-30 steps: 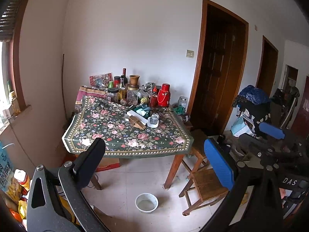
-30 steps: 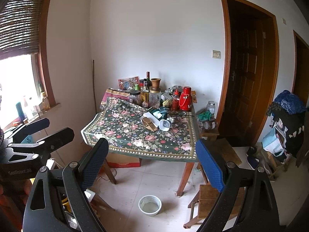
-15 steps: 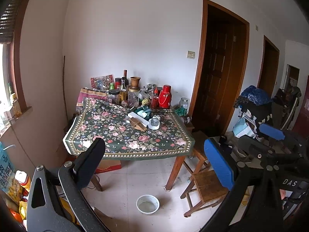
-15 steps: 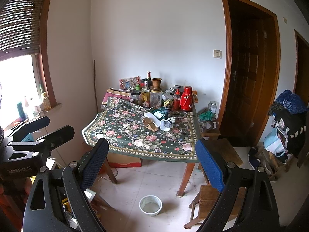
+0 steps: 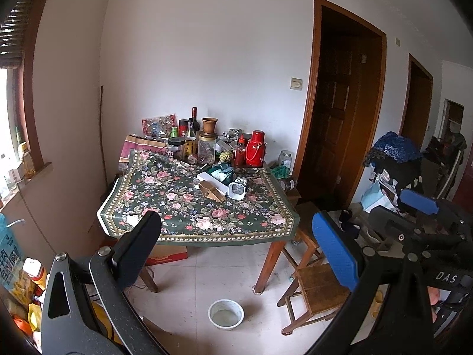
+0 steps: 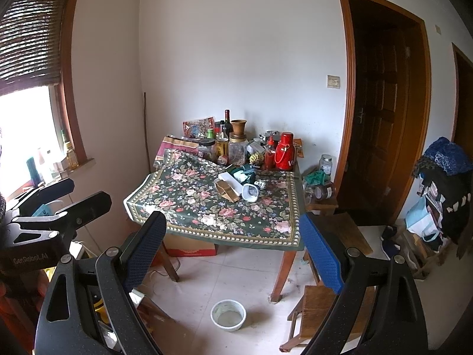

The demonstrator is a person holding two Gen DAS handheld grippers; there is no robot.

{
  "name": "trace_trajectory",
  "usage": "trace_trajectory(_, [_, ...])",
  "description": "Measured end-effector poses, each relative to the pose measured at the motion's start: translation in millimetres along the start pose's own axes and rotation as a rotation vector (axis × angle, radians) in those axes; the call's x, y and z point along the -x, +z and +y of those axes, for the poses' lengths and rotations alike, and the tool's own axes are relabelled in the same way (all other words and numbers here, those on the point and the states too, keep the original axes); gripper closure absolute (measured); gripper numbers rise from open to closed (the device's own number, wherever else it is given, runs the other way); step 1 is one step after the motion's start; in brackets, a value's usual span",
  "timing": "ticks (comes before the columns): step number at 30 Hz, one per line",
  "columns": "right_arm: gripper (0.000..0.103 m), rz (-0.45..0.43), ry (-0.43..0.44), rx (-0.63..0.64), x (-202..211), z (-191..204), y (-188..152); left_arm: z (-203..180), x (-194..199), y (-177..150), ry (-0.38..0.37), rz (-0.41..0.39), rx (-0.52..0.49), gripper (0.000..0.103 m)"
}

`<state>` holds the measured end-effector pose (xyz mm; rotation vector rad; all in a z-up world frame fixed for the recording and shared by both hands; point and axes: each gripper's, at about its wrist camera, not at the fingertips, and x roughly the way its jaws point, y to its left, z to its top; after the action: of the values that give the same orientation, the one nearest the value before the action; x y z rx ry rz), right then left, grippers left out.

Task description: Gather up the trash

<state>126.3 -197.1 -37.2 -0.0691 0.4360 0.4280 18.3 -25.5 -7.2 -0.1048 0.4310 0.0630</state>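
Left wrist: table trash (image 5: pixel 220 185) beyond spread jaws.

Over the last second both of my cameras have drifted a little — the scene itself looks unaltered. In the left wrist view the counter (image 5: pixel 189 204) with its floral cloth has slid slightly lower and to the right in frame, and the white bowl (image 5: pixel 226 314) on the floor has followed it. In the right wrist view the counter (image 6: pixel 207 207) sits a touch lower and further right too, with the red flask (image 6: pixel 284 151) shifted likewise. My left gripper (image 6: pixel 59 204), seen at the right camera's left edge, has edged slightly rightward — its jaws as far apart as before.
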Motion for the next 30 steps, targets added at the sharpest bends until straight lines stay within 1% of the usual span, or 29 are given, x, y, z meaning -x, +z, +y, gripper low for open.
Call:
trace_trajectory(10, [0.013,0.005,0.004,0.007,-11,-25,1,-20,-15,3,0.025,-0.008,0.008,0.000])
trace_trajectory(17, [0.013,0.016,-0.017,-0.010,-26,-43,5,-23,-38,13,0.037,0.003,0.013,0.000])
trace_trajectory(20, [0.013,0.027,-0.030,-0.020,-41,-49,9,-17,-54,18,0.042,0.008,0.023,0.000])
trace_trajectory(25, [0.013,0.047,-0.051,-0.045,-72,-53,15,3,-95,31,0.057,0.014,0.014,0.000])
trace_trajectory(28, [0.013,0.049,-0.079,-0.055,-95,-52,23,22,-125,43,0.035,0.008,0.010,0.000])
trace_trajectory(29, [0.013,0.043,-0.101,-0.058,-108,-49,28,30,-139,50,0.025,0.005,0.005,0.000])
trace_trajectory(30, [0.013,0.041,-0.111,-0.058,-110,-48,29,36,-149,57,0.021,0.007,0.000,0.000])
